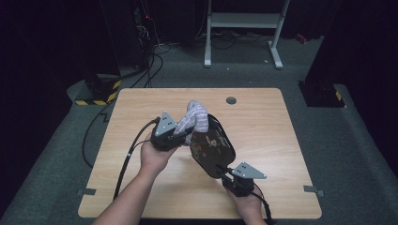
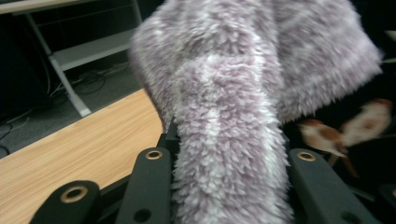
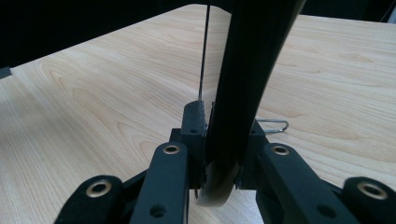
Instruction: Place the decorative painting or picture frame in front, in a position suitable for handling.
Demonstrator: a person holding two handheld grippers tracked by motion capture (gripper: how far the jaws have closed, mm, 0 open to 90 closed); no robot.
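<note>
A fluffy lilac cloth (image 1: 195, 116) is pinched between the jaws of my left gripper (image 1: 184, 133) and rests against the upper edge of a black tray (image 1: 213, 146) printed with birds. The tray stands tilted on its edge above the wooden table (image 1: 267, 126). My right gripper (image 1: 224, 172) is shut on the tray's near rim. In the left gripper view the cloth (image 2: 224, 140) bulges out of the left gripper (image 2: 229, 161), with the bird-printed tray (image 2: 359, 135) just to its right. In the right gripper view the tray's thin rim (image 3: 243, 93) stands upright inside the right gripper (image 3: 224, 135).
A round cable hole (image 1: 231, 100) sits near the table's far edge. A white metal stand (image 1: 244, 21) and loose cables (image 1: 150, 65) lie on the dark floor beyond. A small wire loop (image 3: 273, 125) rests on the table behind the tray.
</note>
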